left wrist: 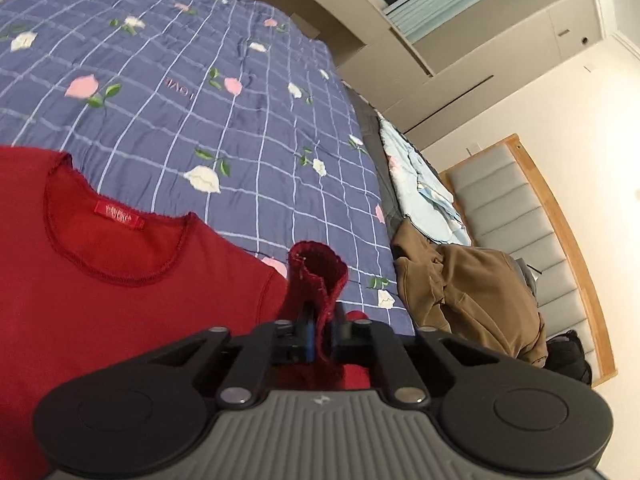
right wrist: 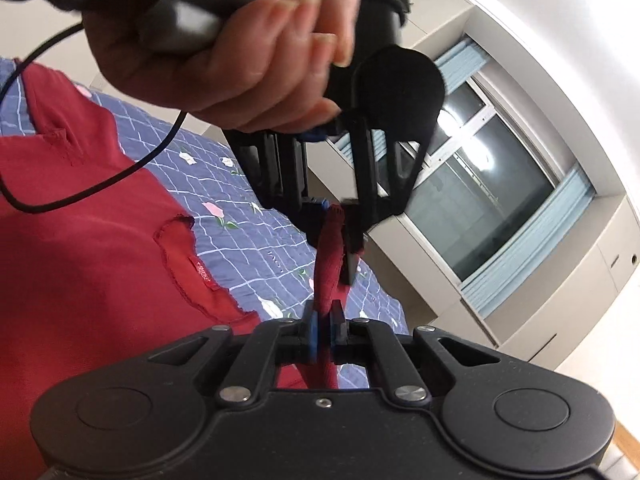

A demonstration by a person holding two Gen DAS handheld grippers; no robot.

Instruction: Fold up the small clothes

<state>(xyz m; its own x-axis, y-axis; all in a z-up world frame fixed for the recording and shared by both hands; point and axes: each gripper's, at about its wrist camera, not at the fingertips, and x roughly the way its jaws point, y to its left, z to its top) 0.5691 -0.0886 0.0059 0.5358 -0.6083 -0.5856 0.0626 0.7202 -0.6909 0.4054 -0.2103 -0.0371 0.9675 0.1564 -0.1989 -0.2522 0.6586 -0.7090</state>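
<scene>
A red knit top (left wrist: pixel 100 300) lies on the blue checked flowered bedspread (left wrist: pixel 200 100), neckline and red label up. My left gripper (left wrist: pixel 322 320) is shut on its sleeve cuff (left wrist: pixel 318 268), which stands up between the fingers. In the right wrist view the red top (right wrist: pixel 80 248) fills the left side. My right gripper (right wrist: pixel 323 320) is shut on the same sleeve (right wrist: pixel 330 272). The left gripper (right wrist: pixel 340 216), held by a hand (right wrist: pixel 240 52), pinches the sleeve's far end just above.
A brown garment (left wrist: pixel 468 292) is heaped at the bed's right edge, with a light blue quilt (left wrist: pixel 420 184) beyond it. A grey padded headboard (left wrist: pixel 532 236) stands at right. A black cable (right wrist: pixel 100 176) hangs over the top. A window (right wrist: pixel 480 184) is behind.
</scene>
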